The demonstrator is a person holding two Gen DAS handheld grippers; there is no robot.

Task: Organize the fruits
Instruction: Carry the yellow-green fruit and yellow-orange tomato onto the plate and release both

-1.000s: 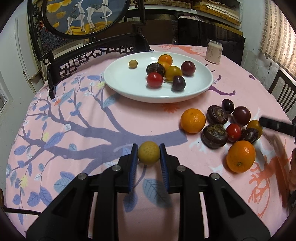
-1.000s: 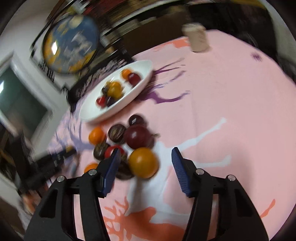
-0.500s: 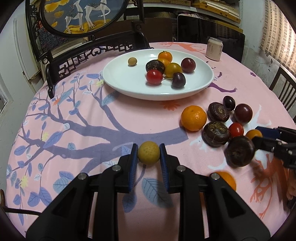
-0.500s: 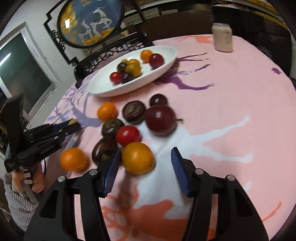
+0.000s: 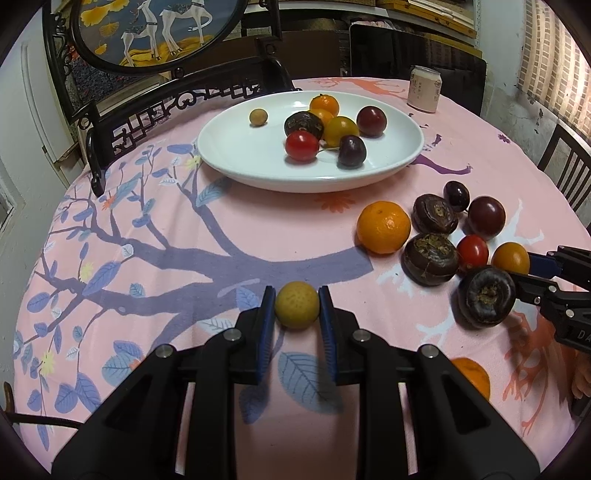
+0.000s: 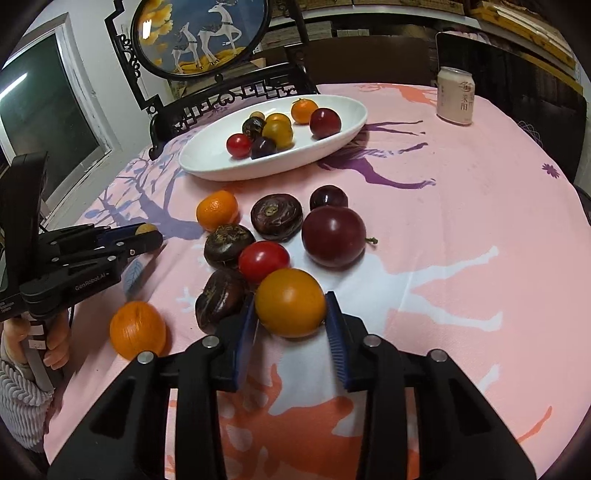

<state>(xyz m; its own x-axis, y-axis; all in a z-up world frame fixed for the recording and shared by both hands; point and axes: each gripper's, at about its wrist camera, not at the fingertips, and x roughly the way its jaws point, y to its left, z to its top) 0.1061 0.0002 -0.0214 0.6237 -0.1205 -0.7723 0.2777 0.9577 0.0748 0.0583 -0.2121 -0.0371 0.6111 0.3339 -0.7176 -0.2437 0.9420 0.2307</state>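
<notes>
My left gripper [image 5: 296,308] is shut on a small yellow fruit [image 5: 296,309] just above the pink cloth; it also shows in the right wrist view [image 6: 146,229]. My right gripper [image 6: 290,319] is shut on an orange-yellow tomato [image 6: 290,302], which also shows in the left wrist view [image 5: 510,258]. A white plate [image 5: 236,155] at the back holds several fruits. Loose fruit lies right of centre: a mandarin [image 5: 383,226], dark water chestnuts [image 5: 430,258], a red tomato [image 5: 472,251], a dark plum [image 5: 486,216].
A drink can [image 5: 424,88] stands at the far right of the round table. A carved black chair [image 5: 166,107] and a round deer screen [image 5: 147,33] stand behind the plate. Another mandarin [image 6: 137,329] lies near the front edge.
My right gripper has closed in on the orange-yellow tomato, its jaws narrowing from wide open until they clamp it. My left gripper has kept its hold on the yellow fruit and stayed about in place.
</notes>
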